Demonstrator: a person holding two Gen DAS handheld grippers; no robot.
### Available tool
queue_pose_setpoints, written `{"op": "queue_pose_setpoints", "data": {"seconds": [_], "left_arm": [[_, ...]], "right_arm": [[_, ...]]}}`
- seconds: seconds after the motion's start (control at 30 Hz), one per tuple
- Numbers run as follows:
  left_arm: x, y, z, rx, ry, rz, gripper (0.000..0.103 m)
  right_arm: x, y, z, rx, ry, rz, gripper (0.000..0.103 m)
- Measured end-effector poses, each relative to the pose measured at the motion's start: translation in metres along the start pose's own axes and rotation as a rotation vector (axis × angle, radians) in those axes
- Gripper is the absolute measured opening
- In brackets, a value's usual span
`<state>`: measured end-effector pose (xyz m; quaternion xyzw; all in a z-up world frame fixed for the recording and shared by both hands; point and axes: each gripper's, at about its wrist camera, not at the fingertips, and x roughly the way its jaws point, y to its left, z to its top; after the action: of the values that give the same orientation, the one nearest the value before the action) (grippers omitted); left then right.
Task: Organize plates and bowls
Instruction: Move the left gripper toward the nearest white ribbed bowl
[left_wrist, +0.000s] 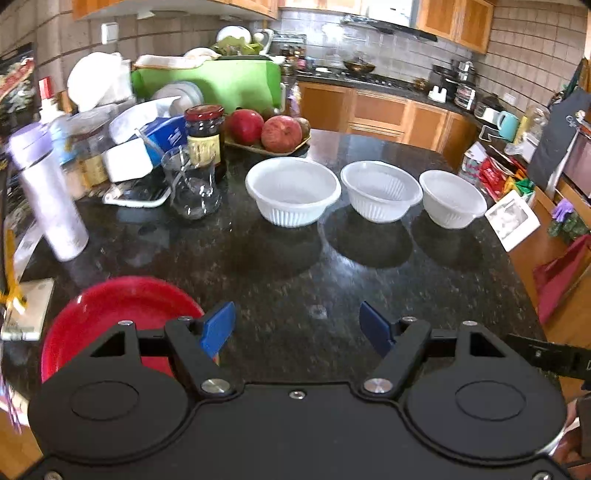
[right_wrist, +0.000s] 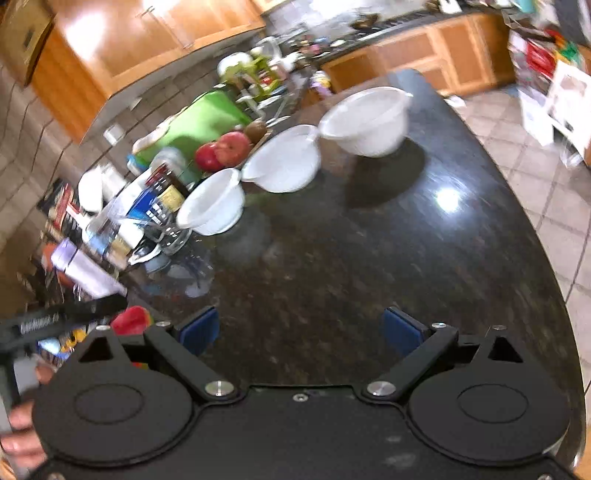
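Observation:
Three white ribbed bowls stand in a row on the black granite counter (left_wrist: 295, 266): the left bowl (left_wrist: 292, 190), the middle bowl (left_wrist: 380, 190) and the right bowl (left_wrist: 452, 197). A red plate (left_wrist: 114, 314) lies at the near left, partly under my left gripper's left finger. My left gripper (left_wrist: 297, 328) is open and empty above the counter. In the right wrist view the bowls run diagonally: (right_wrist: 212, 201), (right_wrist: 282, 158), (right_wrist: 367, 120). My right gripper (right_wrist: 301, 330) is open and empty over bare counter (right_wrist: 332, 240). A bit of the red plate (right_wrist: 131, 319) shows at its left.
Clutter lines the counter's left and back: a lilac bottle (left_wrist: 48, 192), a glass cup (left_wrist: 190, 184), a dark jar (left_wrist: 204, 134), a fruit tray (left_wrist: 273, 131), a green board (left_wrist: 221, 83). A white box (left_wrist: 511, 219) sits at the right edge. Tiled floor (right_wrist: 535, 147) lies beyond.

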<state>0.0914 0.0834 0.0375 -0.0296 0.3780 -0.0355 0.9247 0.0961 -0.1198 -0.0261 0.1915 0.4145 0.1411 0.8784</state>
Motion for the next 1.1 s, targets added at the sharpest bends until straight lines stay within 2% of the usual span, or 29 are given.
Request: {"op": "queue_pose_setpoints", "data": {"seconds": [0.17,0.2,0.33,0.43,0.67,0.87,0.97,1.1], "left_arm": [[0.012,0.015,0.028,0.03,-0.026,0.019,0.075],[0.014,0.019,0.035,0.035,-0.031,0.016,0.075],[0.025,0.027,0.056,0.058,-0.037,0.012,0.075],[0.039,0.031,0.072,0.068,-0.002,-0.022,0.075],[0.082,0.038,0.109,0.08,0.107,-0.069,0.072],[0.105,0.043,0.125,0.075,0.16,-0.111,0.072],[0.113,0.046,0.132,0.074,0.17,-0.093,0.072],[0.126,0.046,0.137,0.095,0.181,-0.078,0.071]], "right_arm": [[0.024,0.043,0.033,-0.135,0.033,-0.006,0.1],[0.028,0.05,0.04,-0.141,0.02,-0.014,0.097],[0.043,0.069,0.06,-0.129,-0.024,-0.03,0.096],[0.055,0.084,0.075,-0.151,-0.034,0.002,0.096],[0.091,0.112,0.093,-0.188,-0.033,-0.022,0.095],[0.129,0.109,0.107,-0.067,0.031,-0.045,0.089],[0.145,0.107,0.112,-0.027,0.041,-0.065,0.088],[0.155,0.107,0.116,0.007,0.054,-0.076,0.077]]}}
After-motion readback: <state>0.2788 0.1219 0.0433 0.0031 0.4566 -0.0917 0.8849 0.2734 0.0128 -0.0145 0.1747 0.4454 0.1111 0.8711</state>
